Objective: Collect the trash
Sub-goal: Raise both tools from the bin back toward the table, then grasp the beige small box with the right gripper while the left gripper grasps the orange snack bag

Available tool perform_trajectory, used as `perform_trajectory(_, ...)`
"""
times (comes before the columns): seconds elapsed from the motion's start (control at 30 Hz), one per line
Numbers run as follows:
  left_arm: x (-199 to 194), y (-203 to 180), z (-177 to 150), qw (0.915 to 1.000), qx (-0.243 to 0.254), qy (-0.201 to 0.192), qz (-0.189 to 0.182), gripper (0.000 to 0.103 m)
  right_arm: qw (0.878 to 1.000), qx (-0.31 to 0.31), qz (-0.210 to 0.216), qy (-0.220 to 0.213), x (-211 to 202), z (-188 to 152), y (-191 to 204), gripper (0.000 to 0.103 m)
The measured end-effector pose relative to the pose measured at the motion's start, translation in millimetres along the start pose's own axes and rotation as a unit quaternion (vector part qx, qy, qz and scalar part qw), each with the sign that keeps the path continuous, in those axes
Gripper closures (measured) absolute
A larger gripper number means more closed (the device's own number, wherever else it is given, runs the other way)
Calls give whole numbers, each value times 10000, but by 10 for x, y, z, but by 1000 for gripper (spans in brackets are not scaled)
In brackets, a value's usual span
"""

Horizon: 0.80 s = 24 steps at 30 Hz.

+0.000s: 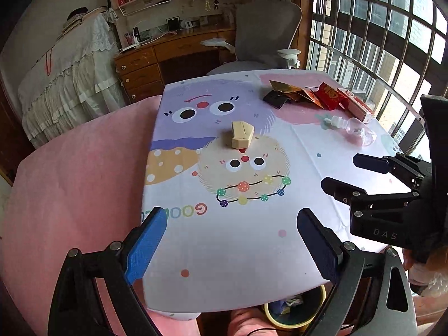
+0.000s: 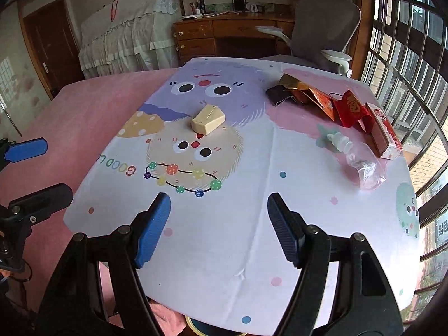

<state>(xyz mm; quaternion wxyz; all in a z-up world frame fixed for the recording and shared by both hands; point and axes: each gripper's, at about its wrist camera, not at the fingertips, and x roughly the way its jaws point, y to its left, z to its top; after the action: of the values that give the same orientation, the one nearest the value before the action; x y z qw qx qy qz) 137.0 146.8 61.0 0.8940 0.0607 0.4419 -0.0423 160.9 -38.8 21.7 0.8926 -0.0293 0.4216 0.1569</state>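
Observation:
A cream box point(image 1: 242, 135) point(image 2: 207, 121) lies mid-table on the cartoon tablecloth point(image 1: 252, 238) point(image 2: 224, 252). At the far right sits a pile of wrappers: a black one point(image 1: 275, 98) point(image 2: 280, 95), orange-gold foil point(image 2: 313, 96), a red packet point(image 1: 329, 96) point(image 2: 350, 109) and a red-white carton point(image 1: 358, 106) point(image 2: 385, 134). A clear plastic bottle point(image 1: 354, 128) point(image 2: 361, 165) lies on its side beside them. My left gripper point(image 1: 232, 240) point(image 2: 42, 173) hovers open over the near edge, empty. My right gripper point(image 2: 219, 224) point(image 1: 344, 175) is open too, holding nothing.
A yellow-rimmed bin point(image 1: 294, 308) point(image 2: 196, 326) with scraps sits under the table's near edge. A pink cover point(image 1: 70, 196) spreads to the left. A grey office chair point(image 1: 266, 36), a wooden desk point(image 1: 173, 53) and a barred window point(image 1: 378, 42) stand beyond the table.

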Motion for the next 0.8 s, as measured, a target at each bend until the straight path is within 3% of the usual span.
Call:
perform_trajectory(0.13,594,413,345,9994,159,169,-240,16,9987,-509,-84,13,619,421,143,34)
perform_trajectory(0.23,1061,697,515,9987,12,362,-364,18,9935,-1124,-165,14,1095,655,234,34)
perform_trajectory(0.4,1665,968,644,9965,-285,579,-532,20,9866,-1607,-90,247,1739,882,226,34)
perform_trajectory(0.6,2012,1022,633,9925,-477,776,-815,20,9789,-1989,56,468,2220,955,218,34)
perform_trajectory(0.8,2240,1111,699,9907,-593,850,-884,20,9791,-1985,235,377,2505,1150,186,33)
